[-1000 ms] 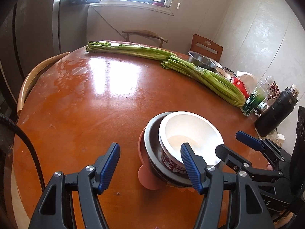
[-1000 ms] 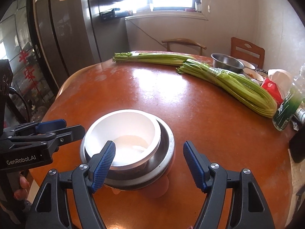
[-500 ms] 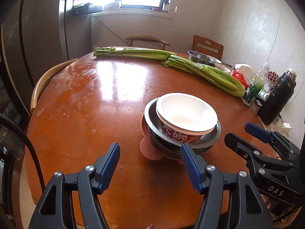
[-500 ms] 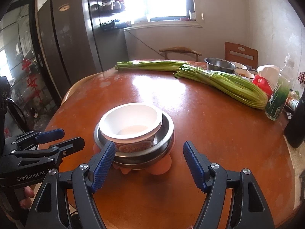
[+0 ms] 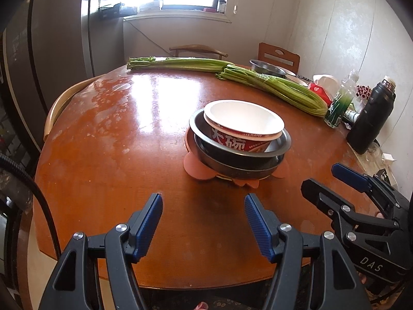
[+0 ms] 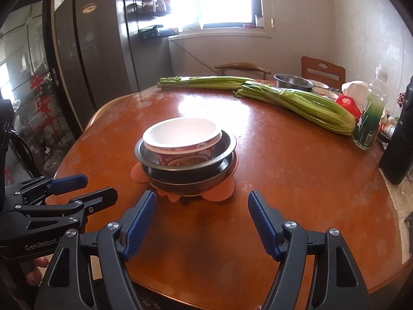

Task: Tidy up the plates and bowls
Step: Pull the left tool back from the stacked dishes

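Observation:
A white paper noodle bowl [image 5: 242,126] [image 6: 182,139] with red print sits nested in stacked steel bowls [image 5: 240,155] [image 6: 188,173], on an orange flower-shaped mat [image 5: 196,166] [image 6: 219,193] in the middle of the round wooden table [image 5: 116,155]. My left gripper [image 5: 202,222] is open and empty, low over the table's near edge, short of the stack. My right gripper [image 6: 201,222] is open and empty, also short of the stack. Each gripper shows in the other's view, the right one [image 5: 335,180] and the left one [image 6: 85,186].
Two bundles of celery [image 5: 273,87] [image 6: 296,103] lie across the far side. A steel basin [image 5: 267,67], a green bottle [image 6: 369,124] and a black flask [image 5: 370,118] stand at the right. Chairs ring the table; a fridge [image 6: 98,59] stands at the left.
Both grippers have pulled back and lowered from over the stack toward the table's near edge. The stack now looks farther away and is seen more from the side. Both stayed open.

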`<action>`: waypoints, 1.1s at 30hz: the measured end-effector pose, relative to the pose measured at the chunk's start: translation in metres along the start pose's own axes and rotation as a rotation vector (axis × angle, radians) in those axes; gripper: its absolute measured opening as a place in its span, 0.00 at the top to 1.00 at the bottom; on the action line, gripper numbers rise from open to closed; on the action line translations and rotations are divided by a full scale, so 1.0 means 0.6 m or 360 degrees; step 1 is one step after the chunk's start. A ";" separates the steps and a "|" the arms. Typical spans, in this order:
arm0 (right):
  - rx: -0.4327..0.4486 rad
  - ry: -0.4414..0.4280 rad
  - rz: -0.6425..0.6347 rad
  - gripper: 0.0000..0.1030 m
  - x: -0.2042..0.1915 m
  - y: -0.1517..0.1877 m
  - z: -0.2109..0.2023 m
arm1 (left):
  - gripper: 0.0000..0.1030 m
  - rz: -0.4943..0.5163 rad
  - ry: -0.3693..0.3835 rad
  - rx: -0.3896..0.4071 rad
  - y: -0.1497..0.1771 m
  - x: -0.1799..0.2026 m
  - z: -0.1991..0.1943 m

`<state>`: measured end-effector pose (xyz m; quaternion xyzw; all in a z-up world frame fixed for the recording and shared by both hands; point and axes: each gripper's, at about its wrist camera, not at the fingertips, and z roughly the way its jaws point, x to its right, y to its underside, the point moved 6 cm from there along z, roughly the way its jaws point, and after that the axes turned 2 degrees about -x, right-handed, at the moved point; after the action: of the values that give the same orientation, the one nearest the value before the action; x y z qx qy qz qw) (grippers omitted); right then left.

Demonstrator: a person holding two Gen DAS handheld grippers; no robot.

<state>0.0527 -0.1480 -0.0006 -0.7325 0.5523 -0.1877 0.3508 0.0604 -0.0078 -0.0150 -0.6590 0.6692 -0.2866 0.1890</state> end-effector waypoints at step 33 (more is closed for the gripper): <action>-0.0086 0.0022 0.0004 0.27 -0.002 0.091 0.004 | 0.36 0.0029 -0.0148 0.0037 0.071 -0.003 -0.005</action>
<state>0.0170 -0.1541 -0.0417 -0.7397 0.5605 -0.1774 0.3274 0.0257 -0.0073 -0.0401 -0.6633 0.6623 -0.2617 0.2299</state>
